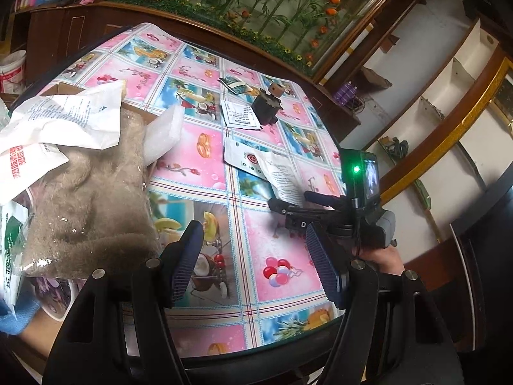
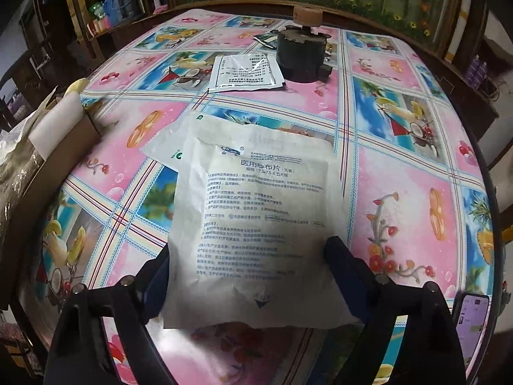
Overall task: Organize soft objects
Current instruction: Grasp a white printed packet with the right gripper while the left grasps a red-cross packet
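A white gauze packet (image 2: 256,221) with printed text lies between the fingers of my right gripper (image 2: 247,256), which are open wide on either side of it. It partly covers a second white packet (image 2: 163,147). In the left wrist view the right gripper (image 1: 288,205) reaches over these packets (image 1: 275,173). My left gripper (image 1: 255,247) is open and empty above the patterned tablecloth (image 1: 282,234). A clear bag of beige fluffy material (image 1: 89,199) sits at the left in a cardboard box (image 1: 134,110), with white packets (image 1: 64,118) and white foam (image 1: 163,131) on it.
A clear sachet with a label (image 2: 245,72) and a dark round device with a wooden knob (image 2: 301,51) stand at the table's far side. A phone (image 2: 471,324) lies at the near right edge. Wooden cabinets surround the table.
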A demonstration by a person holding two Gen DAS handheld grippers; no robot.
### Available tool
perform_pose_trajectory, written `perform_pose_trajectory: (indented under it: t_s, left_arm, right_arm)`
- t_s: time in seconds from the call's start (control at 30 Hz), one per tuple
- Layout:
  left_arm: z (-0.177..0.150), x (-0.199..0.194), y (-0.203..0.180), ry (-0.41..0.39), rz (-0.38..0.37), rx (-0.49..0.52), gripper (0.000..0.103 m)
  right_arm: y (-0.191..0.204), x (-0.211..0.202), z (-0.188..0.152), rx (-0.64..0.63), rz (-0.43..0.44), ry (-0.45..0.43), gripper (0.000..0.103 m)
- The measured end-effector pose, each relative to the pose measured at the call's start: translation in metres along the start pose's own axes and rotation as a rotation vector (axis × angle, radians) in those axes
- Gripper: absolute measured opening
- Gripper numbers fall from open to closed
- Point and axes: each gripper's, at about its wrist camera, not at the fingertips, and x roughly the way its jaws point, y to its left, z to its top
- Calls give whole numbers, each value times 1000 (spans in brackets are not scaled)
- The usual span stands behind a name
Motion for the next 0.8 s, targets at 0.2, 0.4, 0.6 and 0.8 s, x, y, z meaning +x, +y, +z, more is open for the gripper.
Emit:
perform_pose_trajectory:
  t_s: [0.2, 0.4, 0.6, 0.8]
  left_arm:
    - [-2, 3, 0, 12, -5, 0, 67]
    - [0, 6, -7, 18, 0, 13, 67]
    - [10, 25, -23, 51, 28, 71, 67]
    - [32, 77, -49, 124, 126, 169, 67]
  right_arm:
    - [-9, -7, -5, 20, -15, -32, 61]
    - [-16, -16, -9, 47, -19, -59, 38]
    - [-35, -31, 2, 111, 29, -118, 36]
    - [-77, -20, 33, 225, 97, -143, 36]
